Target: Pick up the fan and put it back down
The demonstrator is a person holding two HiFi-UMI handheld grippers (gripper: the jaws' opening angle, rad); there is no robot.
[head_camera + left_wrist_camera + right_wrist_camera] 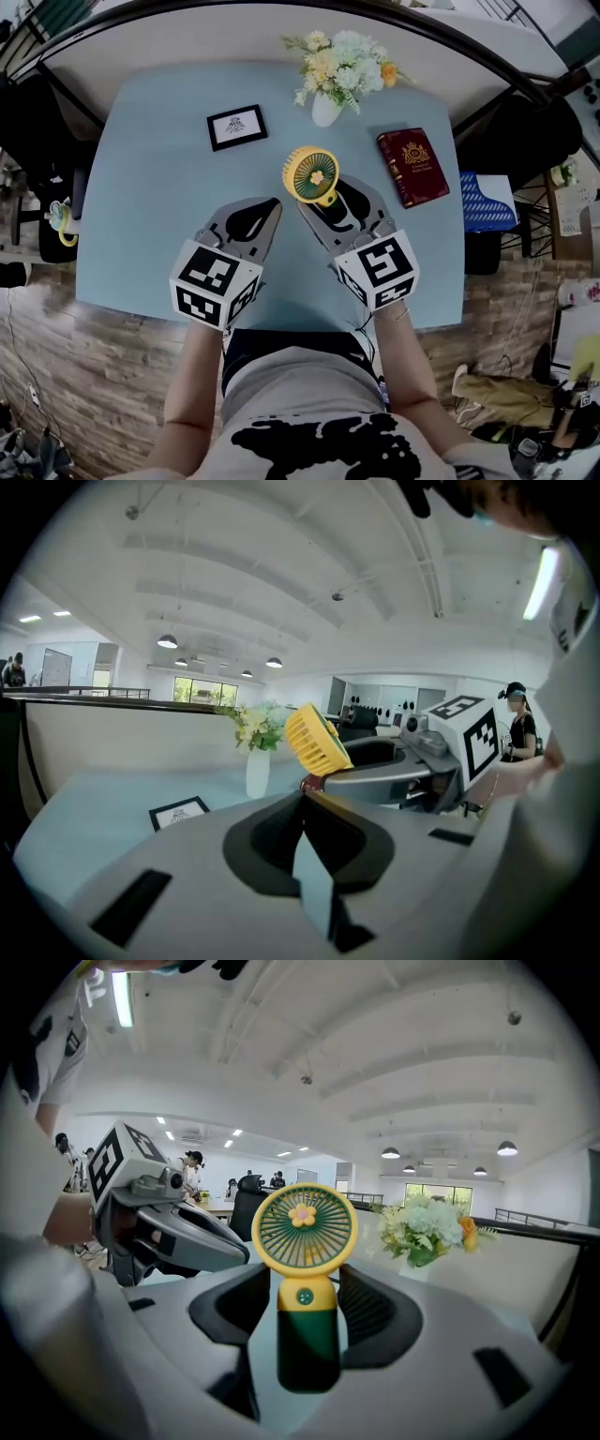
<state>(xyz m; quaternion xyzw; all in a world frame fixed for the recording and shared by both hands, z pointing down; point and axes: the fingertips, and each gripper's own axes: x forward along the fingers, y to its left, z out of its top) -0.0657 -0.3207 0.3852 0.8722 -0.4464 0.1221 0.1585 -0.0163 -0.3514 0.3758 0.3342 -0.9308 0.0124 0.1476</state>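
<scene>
A small fan (312, 174) with a yellow round head and a dark green handle stands upright in my right gripper (317, 201). In the right gripper view the jaws are shut on the green handle (307, 1335), and the fan's head (304, 1227) rises above them, clear of the table. My left gripper (270, 204) hangs just left of the fan, its jaws shut with nothing between them. In the left gripper view the fan (317, 740) shows side-on beyond the left gripper (305, 803), with the right gripper (412, 771) under it.
On the pale blue table (150, 206) stand a white vase of flowers (337, 70) at the back, a small framed picture (236, 127) at the back left and a red book (412, 166) to the right. A blue chair (486, 202) stands beside the table's right edge.
</scene>
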